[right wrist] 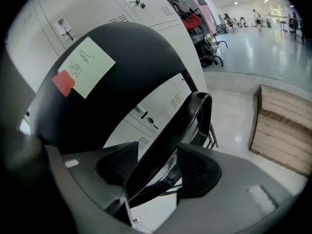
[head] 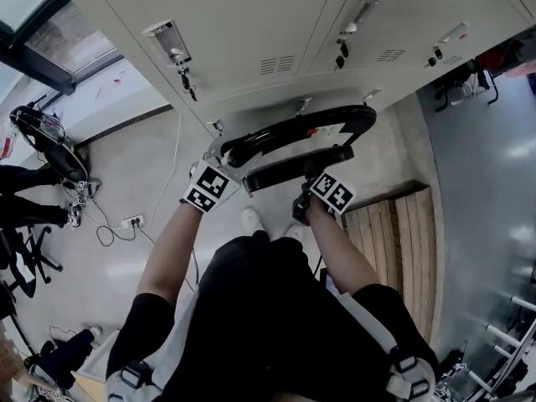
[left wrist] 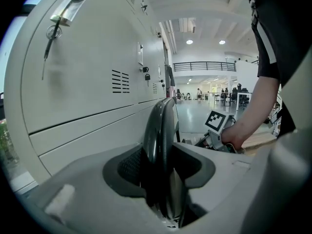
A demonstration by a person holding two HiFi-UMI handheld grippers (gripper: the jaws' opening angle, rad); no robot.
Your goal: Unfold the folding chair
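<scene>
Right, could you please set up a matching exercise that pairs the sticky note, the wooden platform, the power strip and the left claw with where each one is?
Things:
1. sticky note
2. wooden platform
3. power strip
4. left claw

Places:
A. on the floor at the person's left, with a cable running from it
B. clamped on the dark rim of the folding chair
C. stuck on a curved black panel of the chair
D. on the floor at the person's right

Pairs: 1-C, 2-D, 3-A, 4-B
</scene>
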